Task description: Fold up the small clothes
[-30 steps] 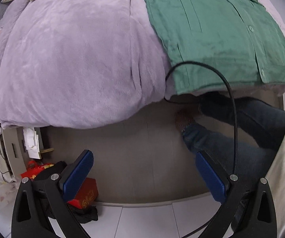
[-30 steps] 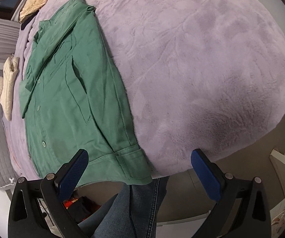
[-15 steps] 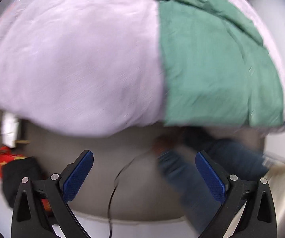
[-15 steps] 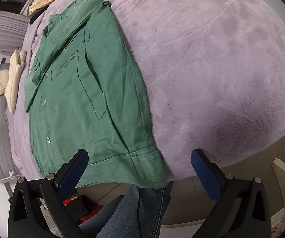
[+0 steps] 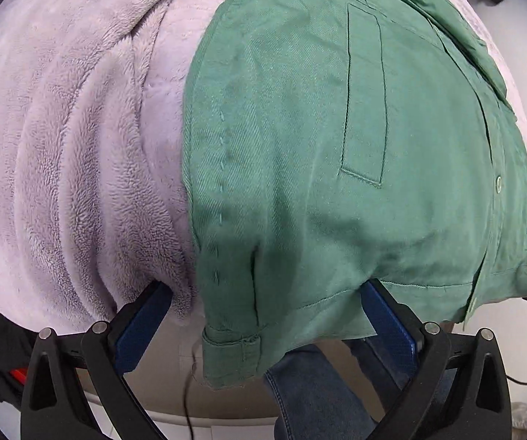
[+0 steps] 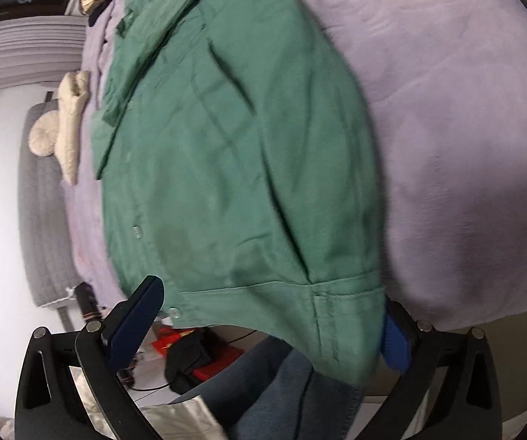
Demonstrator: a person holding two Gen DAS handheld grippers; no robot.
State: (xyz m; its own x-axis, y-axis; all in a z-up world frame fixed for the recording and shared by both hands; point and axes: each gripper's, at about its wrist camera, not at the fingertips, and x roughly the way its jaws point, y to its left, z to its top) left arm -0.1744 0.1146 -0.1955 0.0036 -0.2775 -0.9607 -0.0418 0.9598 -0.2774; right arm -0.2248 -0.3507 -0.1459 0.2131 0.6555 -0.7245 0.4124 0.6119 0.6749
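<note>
A green button shirt (image 5: 337, 146) lies flat on a lilac fleece blanket (image 5: 61, 128), its lower hem hanging over the bed's near edge. My left gripper (image 5: 263, 315) is open, with a folded sleeve cuff (image 5: 230, 344) and the hem corner hanging between its blue pads. In the right wrist view the same shirt (image 6: 226, 165) fills the middle. My right gripper (image 6: 267, 326) is open and straddles the other hem corner (image 6: 340, 322), which hides part of its right finger. Neither gripper pinches the cloth.
A person's legs in jeans (image 5: 311, 396) stand against the bed below the hem. Cream cushions (image 6: 69, 121) and a grey quilted headboard (image 6: 39, 220) lie at the far end. A black and red bag (image 6: 190, 359) and a thin cable (image 5: 190, 385) are on the floor.
Both grippers have moved in close to the shirt's near hem. The cloth now hangs between their fingers, where only floor showed before. Both stay open.
</note>
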